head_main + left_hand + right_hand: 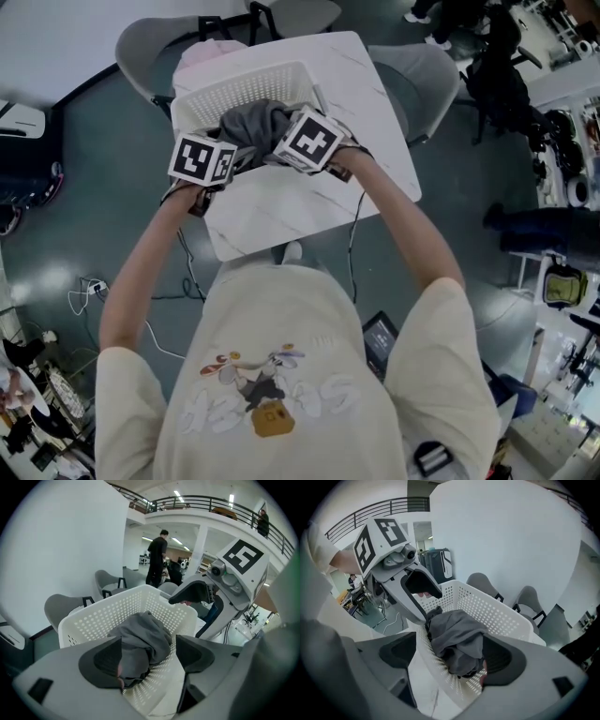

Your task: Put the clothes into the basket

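Note:
A white perforated basket stands on a white marble table. A grey garment is bunched over the basket's near rim, partly inside and partly hanging down its outer wall. My left gripper and right gripper meet at that rim. In the left gripper view the jaws straddle the garment and the basket wall; the cloth lies against the left pad and a gap shows at the right pad. The right gripper stands wide around the garment and the rim, with the cloth against its right pad only.
Grey chairs stand around the table's far side. A pink cloth lies behind the basket. A cable hangs off the table's near edge. A person stands far off in the hall.

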`<state>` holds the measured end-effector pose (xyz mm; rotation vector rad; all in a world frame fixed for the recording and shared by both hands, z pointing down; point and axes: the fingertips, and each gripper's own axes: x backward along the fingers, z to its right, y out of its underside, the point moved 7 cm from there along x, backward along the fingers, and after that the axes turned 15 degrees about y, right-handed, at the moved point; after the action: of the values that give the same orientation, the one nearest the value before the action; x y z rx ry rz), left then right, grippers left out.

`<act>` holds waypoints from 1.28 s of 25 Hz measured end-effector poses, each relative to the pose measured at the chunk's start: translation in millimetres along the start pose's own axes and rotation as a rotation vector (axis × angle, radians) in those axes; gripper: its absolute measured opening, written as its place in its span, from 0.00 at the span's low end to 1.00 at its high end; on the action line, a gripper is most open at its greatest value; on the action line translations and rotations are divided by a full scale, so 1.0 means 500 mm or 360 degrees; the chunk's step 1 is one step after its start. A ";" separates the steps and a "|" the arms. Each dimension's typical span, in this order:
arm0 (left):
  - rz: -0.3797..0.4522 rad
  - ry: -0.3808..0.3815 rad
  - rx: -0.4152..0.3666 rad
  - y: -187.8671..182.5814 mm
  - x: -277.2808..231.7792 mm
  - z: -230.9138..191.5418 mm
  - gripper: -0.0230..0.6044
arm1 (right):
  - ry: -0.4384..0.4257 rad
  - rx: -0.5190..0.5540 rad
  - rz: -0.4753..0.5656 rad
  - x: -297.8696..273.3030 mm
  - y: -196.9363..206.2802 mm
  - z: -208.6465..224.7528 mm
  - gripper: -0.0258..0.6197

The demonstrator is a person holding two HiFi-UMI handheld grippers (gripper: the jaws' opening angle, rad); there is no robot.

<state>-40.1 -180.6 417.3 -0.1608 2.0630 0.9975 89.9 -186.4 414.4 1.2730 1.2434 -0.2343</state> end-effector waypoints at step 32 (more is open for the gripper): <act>0.0477 -0.0126 0.0389 0.193 0.085 0.238 0.05 | 0.0270 -0.1034 0.0440 0.141 0.158 -0.147 0.11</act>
<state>-35.6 -22.4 402.7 0.3181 2.1544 0.8990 133.6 -65.5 419.3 0.8853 1.1357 0.4564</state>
